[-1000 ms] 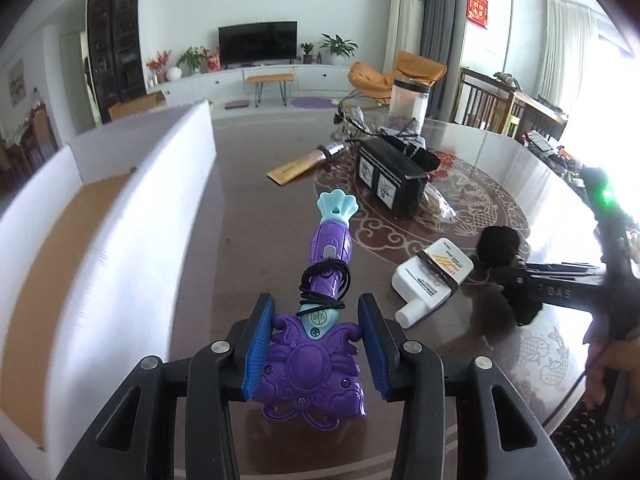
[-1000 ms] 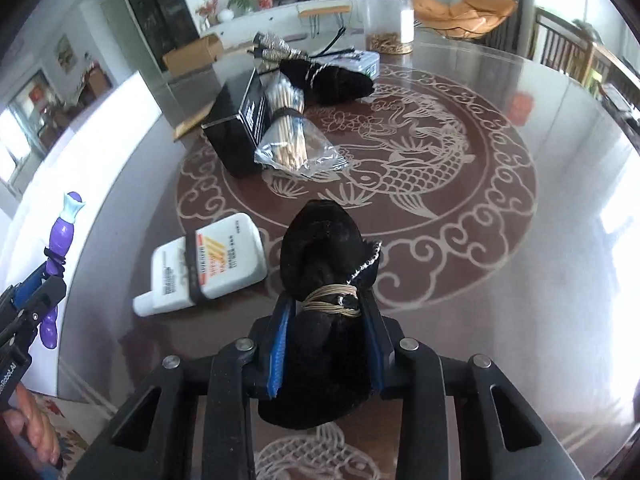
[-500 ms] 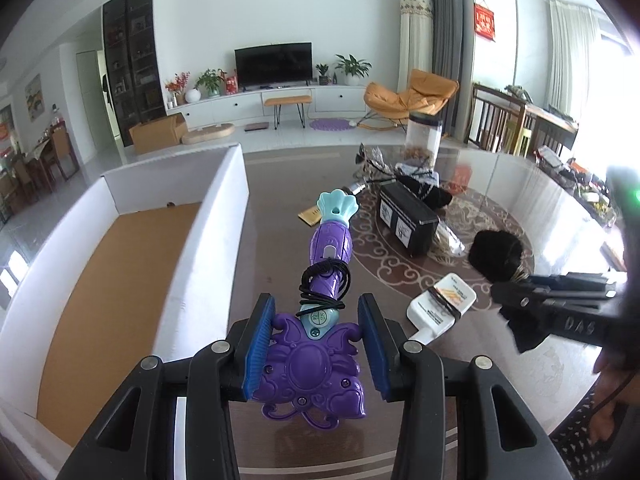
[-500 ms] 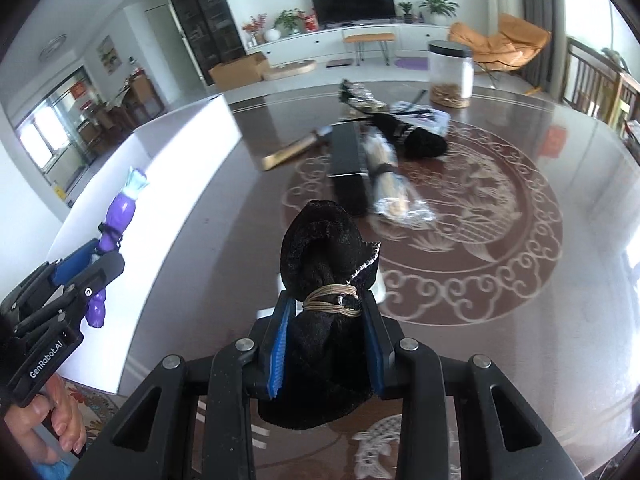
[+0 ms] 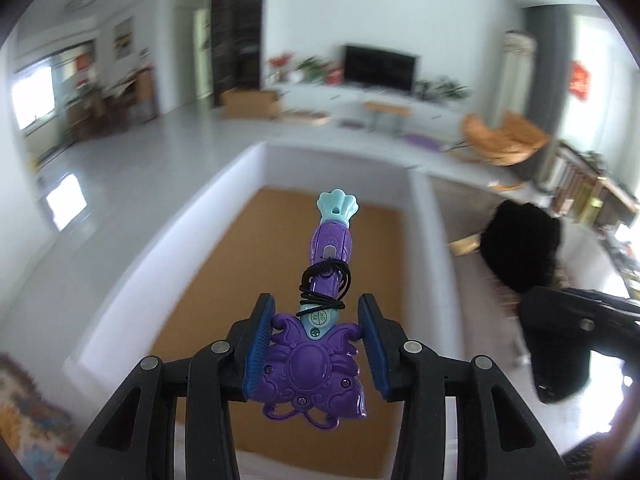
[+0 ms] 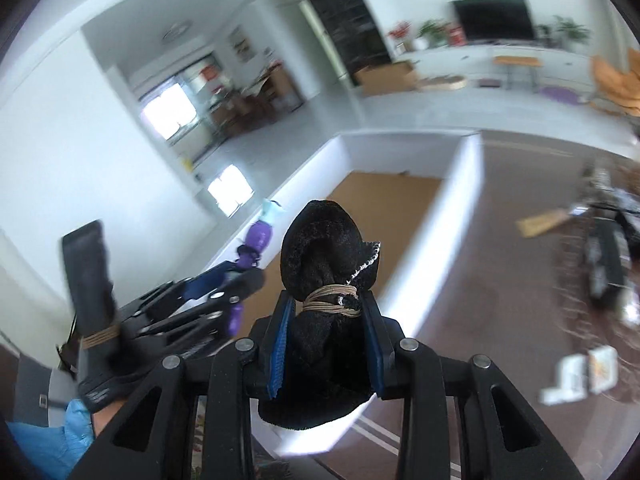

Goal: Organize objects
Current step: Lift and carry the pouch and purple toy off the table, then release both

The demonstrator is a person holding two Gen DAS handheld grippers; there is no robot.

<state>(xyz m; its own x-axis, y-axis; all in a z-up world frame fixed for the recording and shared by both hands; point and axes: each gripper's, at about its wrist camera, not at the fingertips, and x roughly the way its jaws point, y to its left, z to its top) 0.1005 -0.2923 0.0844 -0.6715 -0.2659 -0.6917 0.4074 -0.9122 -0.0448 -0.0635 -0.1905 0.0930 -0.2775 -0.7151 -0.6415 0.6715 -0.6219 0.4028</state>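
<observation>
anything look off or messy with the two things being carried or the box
Nothing stands out. The purple toy wand sits squarely in the left gripper, the black cloth bundle in the right gripper, and the white box looks intact.

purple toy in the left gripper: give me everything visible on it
The purple toy looks like glossy moulded plastic: a broad butterfly-shaped base with scrollwork, a narrow purple handle and a pale teal shell-shaped tip. A thin black cord is wound around the handle. The left gripper holds it by the base, blue pads pressing both sides, tip pointing away, above the white box with a brown floor.
</observation>
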